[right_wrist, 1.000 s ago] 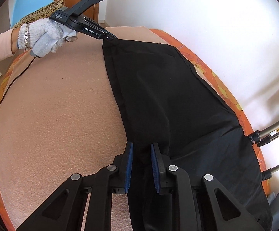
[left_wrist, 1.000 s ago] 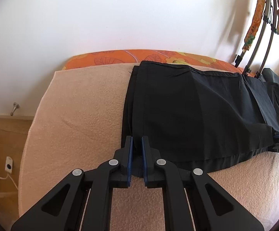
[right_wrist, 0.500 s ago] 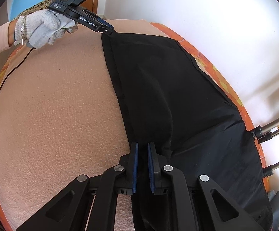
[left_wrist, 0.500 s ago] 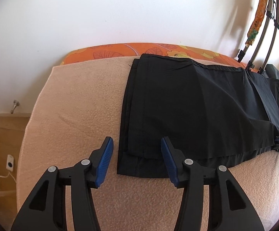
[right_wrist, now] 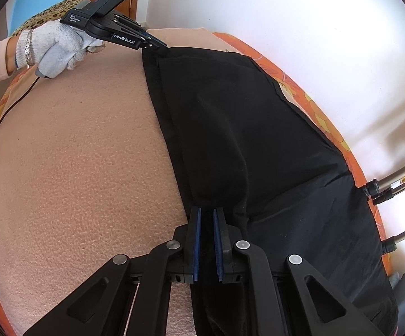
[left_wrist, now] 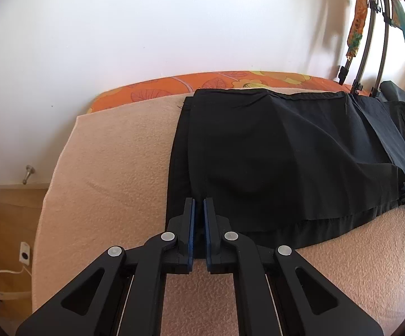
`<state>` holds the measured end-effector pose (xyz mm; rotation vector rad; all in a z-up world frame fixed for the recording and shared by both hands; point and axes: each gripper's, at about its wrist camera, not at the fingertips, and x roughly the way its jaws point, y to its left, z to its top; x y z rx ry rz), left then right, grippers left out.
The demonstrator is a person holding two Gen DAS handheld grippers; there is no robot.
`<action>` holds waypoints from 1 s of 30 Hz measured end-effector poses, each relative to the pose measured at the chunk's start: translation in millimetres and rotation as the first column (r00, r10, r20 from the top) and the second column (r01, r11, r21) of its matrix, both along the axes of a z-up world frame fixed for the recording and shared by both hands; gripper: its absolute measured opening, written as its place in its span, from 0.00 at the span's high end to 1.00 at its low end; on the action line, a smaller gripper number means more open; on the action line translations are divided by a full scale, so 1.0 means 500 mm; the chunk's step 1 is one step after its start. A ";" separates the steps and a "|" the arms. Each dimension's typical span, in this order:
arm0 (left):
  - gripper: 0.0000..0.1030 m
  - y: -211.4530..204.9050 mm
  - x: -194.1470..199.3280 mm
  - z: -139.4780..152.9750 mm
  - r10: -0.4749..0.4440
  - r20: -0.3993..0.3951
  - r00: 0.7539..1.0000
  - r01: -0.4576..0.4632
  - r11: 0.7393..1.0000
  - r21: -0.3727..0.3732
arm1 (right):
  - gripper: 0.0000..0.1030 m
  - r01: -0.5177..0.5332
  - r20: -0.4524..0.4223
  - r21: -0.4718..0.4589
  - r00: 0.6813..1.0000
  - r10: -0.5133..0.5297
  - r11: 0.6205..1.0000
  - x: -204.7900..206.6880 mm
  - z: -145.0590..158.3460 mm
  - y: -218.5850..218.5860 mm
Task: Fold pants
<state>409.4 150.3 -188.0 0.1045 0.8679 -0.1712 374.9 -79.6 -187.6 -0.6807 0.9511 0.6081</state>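
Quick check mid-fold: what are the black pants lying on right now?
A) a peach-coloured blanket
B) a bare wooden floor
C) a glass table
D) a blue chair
A: the black pants lie flat on the peach-coloured blanket, which spreads out to their side in both wrist views.

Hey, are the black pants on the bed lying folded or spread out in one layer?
Folded. The black pants show stacked layers, with a lower edge sticking out under the top layer along the near side on the pink blanket.
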 end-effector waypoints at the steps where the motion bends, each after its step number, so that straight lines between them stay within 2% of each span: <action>1: 0.96 -0.002 -0.003 0.001 -0.007 0.003 1.000 0.006 1.000 0.003 | 0.94 0.001 0.001 0.000 1.000 -0.001 1.000 0.000 0.001 0.002; 5: 0.97 -0.008 -0.018 0.008 -0.006 0.031 1.000 0.005 1.000 0.030 | 0.96 0.010 0.019 -0.002 1.000 -0.010 1.000 0.004 0.009 0.003; 8: 0.97 0.010 -0.018 0.004 0.029 0.018 0.999 -0.029 0.999 0.043 | 0.96 0.022 -0.004 0.040 1.000 -0.022 0.999 0.009 0.021 -0.001; 11: 0.98 0.037 -0.004 -0.001 0.073 -0.008 0.997 -0.073 0.997 0.036 | 0.96 0.006 -0.011 0.022 1.000 -0.006 1.000 0.011 0.012 0.007; 12: 0.98 0.047 0.001 -0.001 0.092 -0.016 0.996 -0.091 0.996 0.022 | 0.97 -0.001 -0.016 0.013 1.000 0.001 1.000 0.011 0.007 0.012; 14: 0.98 0.070 0.003 0.005 0.089 -0.035 0.995 -0.092 0.992 -0.081 | 0.97 -0.012 -0.024 -0.011 1.000 0.011 1.000 0.011 -0.001 0.017; 16: 0.95 0.074 -0.005 0.019 0.094 -0.004 0.996 -0.094 0.992 -0.089 | 0.97 -0.029 -0.047 -0.031 0.999 0.027 0.999 0.007 -0.005 0.018; 17: 0.88 0.072 -0.008 0.024 0.085 0.001 0.996 -0.085 0.991 -0.099 | 0.96 -0.046 -0.065 -0.028 0.997 0.044 0.999 0.004 -0.001 0.016; 18: 0.77 0.073 -0.009 0.026 0.079 -0.005 0.997 -0.079 0.990 -0.120 | 0.95 -0.058 -0.088 -0.020 0.995 0.056 0.998 0.002 0.005 0.014; 19: 0.71 0.073 -0.010 0.028 0.077 -0.012 0.997 -0.078 0.987 -0.142 | 0.84 -0.053 -0.091 -0.013 0.995 0.051 0.999 0.003 0.016 0.011; 20: 0.62 0.074 -0.010 0.028 0.076 -0.018 0.997 -0.078 0.983 -0.167 | 0.78 -0.039 -0.083 0.000 0.996 0.039 0.999 0.006 0.029 0.009; 23: 0.46 0.077 0.002 0.016 0.079 -0.088 0.993 -0.101 0.957 -0.272 | 0.68 0.002 -0.060 0.081 0.998 0.003 0.997 0.020 0.075 0.015; 26: 0.43 0.074 0.018 -0.001 0.117 -0.158 0.981 -0.159 0.942 -0.295 | 0.63 0.056 -0.054 0.173 0.997 -0.048 0.983 0.052 0.110 0.030; 28: 0.42 0.063 0.025 -0.004 0.121 -0.167 0.978 -0.164 0.948 -0.272 | 0.61 0.066 -0.062 0.212 0.997 -0.054 0.975 0.064 0.122 0.052; 30: 0.41 0.045 0.026 -0.006 0.119 -0.152 0.981 -0.152 0.962 -0.228 | 0.61 0.046 -0.044 0.213 0.998 -0.037 0.976 0.067 0.124 0.088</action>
